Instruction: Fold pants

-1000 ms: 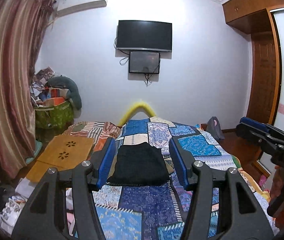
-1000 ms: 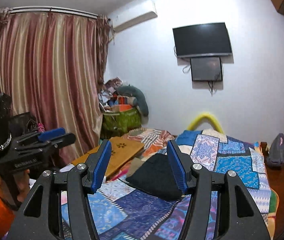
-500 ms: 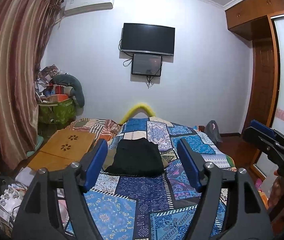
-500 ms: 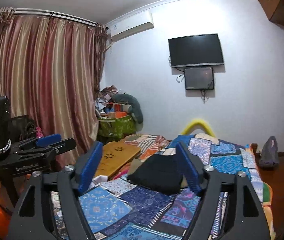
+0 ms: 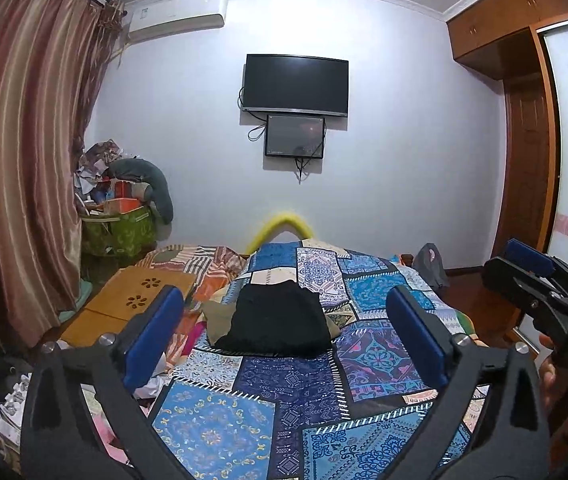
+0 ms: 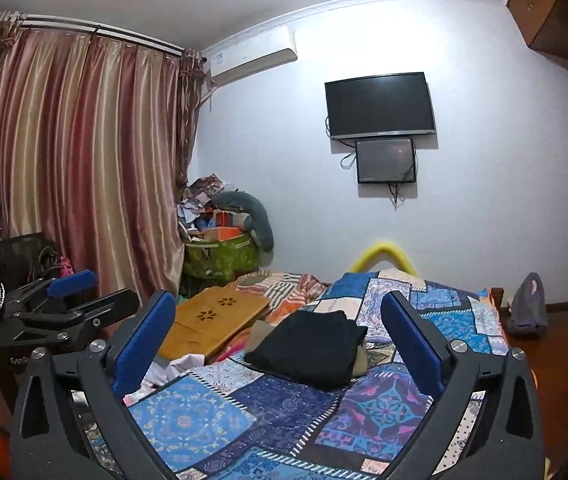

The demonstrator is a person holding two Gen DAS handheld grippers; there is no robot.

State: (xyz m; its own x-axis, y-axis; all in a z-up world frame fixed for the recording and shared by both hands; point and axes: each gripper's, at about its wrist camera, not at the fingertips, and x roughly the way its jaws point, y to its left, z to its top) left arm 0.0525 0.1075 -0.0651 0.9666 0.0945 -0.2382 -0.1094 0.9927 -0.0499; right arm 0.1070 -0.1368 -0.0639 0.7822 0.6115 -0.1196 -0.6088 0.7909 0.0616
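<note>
Black pants point(image 5: 276, 324) lie folded in a compact stack on the patchwork bedspread point(image 5: 212, 420), near the middle of the bed. My left gripper point(image 5: 284, 312) hovers short of them, its jaws opening wide with nothing held; the pants only show through the gap. My right gripper point(image 6: 278, 308) is likewise opening and holds nothing, with the pants point(image 6: 311, 344) lying beyond its blue pads point(image 6: 411, 344). Each gripper shows in the other's view: the right gripper point(image 5: 531, 280) at the right edge, the left gripper point(image 6: 72, 300) at the left edge.
An olive cloth point(image 5: 216, 316) peeks out under the pants. A wooden lap table point(image 5: 132, 300) and striped bedding lie left of them. A green bag point(image 5: 120, 228) of clutter stands by the curtain. A grey bag point(image 5: 429, 260) sits on the floor at the right.
Both grippers' jaws have spread much wider apart. Both views have tipped up slightly, showing more wall and ceiling. The pants have stayed where they lie.
</note>
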